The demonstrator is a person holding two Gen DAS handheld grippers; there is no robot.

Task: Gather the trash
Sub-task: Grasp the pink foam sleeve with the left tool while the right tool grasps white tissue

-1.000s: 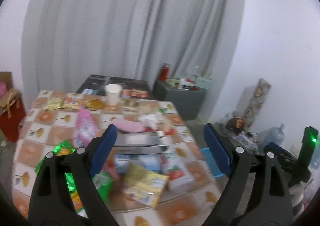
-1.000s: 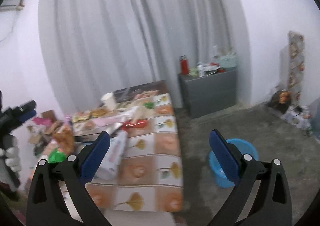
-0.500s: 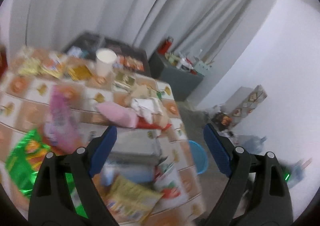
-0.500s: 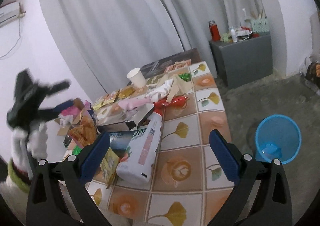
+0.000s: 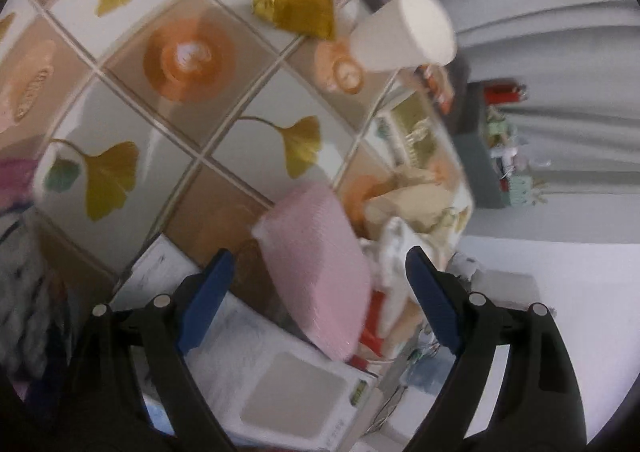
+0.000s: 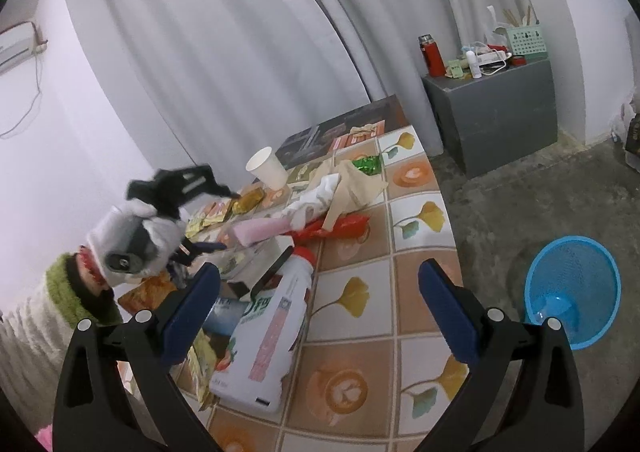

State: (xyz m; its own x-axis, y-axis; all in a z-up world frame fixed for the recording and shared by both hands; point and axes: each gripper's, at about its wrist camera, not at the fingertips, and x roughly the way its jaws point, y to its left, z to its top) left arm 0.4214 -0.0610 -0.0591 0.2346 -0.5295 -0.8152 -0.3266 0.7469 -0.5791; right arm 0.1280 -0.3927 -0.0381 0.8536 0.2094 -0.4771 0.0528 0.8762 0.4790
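Observation:
Litter covers the tiled table (image 6: pixel 416 284). My left gripper (image 5: pixel 320 292) is open and hangs low over a pink packet (image 5: pixel 316 264), which lies between its blue pads without touching them. In the right wrist view the left gripper (image 6: pixel 226 220) sits in a gloved hand (image 6: pixel 132 244), at the left end of the pink packet (image 6: pixel 260 230). My right gripper (image 6: pixel 320 312) is open and holds nothing. It hovers above a white bottle (image 6: pixel 272 336) lying on its side. A blue bin (image 6: pixel 572 292) stands on the floor to the right of the table.
A white paper cup (image 5: pixel 400 36) and a gold wrapper (image 5: pixel 296 8) stand beyond the pink packet. A white box (image 5: pixel 280 372) lies under the left gripper. A red wrapper (image 6: pixel 340 228) and crumpled paper (image 6: pixel 352 184) sit mid-table. A grey cabinet (image 6: pixel 492 116) stands by the curtain.
My left gripper has dropped toward the table and rolled, and the pink packet now lies between its fingers. The right gripper has tilted down, so more of the table and the bin shows.

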